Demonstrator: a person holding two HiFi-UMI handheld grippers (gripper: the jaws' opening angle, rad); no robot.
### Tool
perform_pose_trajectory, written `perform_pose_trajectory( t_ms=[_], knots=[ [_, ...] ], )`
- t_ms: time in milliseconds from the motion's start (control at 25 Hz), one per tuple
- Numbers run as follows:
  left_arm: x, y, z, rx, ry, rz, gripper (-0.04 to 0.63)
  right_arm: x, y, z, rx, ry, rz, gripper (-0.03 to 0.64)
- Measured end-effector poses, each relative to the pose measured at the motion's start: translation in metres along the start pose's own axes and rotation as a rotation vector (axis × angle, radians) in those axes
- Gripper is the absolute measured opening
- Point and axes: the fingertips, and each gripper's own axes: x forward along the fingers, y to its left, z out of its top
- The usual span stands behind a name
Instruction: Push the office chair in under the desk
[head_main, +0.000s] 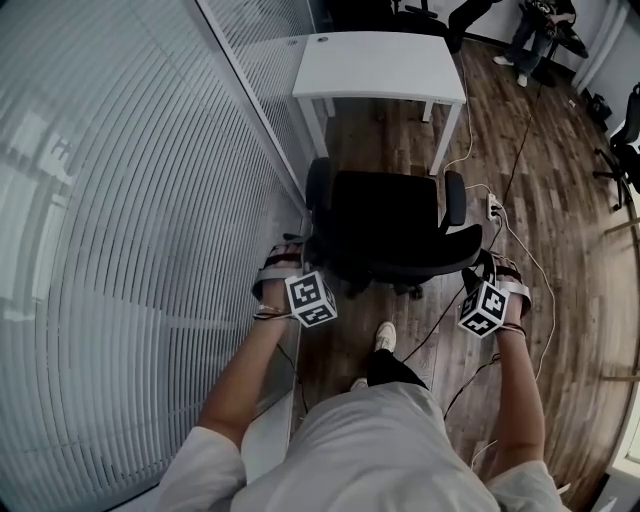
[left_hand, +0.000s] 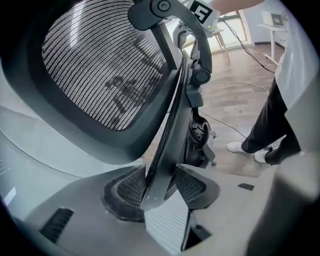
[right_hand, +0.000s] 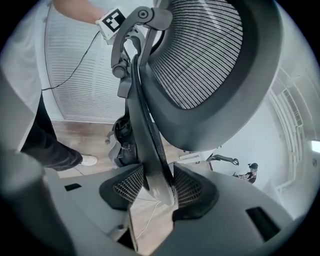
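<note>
Left hand-held gripper, right hand-held gripper clamp office chair; power strip near desk.

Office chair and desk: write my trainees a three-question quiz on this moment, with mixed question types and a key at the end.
1. True or false: the office chair already sits fully under the desk.
2. What do the jaws of the left gripper clamp? A) a cable B) the chair's backrest edge C) a desk leg
3. Fill in: the jaws of the right gripper are ___ on the backrest edge.
Key: 1 false, it stands in front of the desk; 2 B; 3 shut.
</note>
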Motion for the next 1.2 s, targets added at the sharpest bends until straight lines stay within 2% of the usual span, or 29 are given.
perform_pose_trajectory(
  t_ms=[480,840,1200],
  knots=[
    [0.036,0.028,0.001,-0.02,0.036,-0.004,0.198,0.037,-0.036,0.008,-0.019,-0.016,0.008,0.201],
    [0.06,0.044,0.015,-0.018,0.079,-0.039,0.198,0.061,-0.071,0.005,-0.049,-0.05,0.027,0.201],
    [0.081,0.062,0.017,-0.036,0.095,-0.025,0.198,0.085,-0.095,0.009,-0.065,-0.076,0.004,0.201]
  ],
)
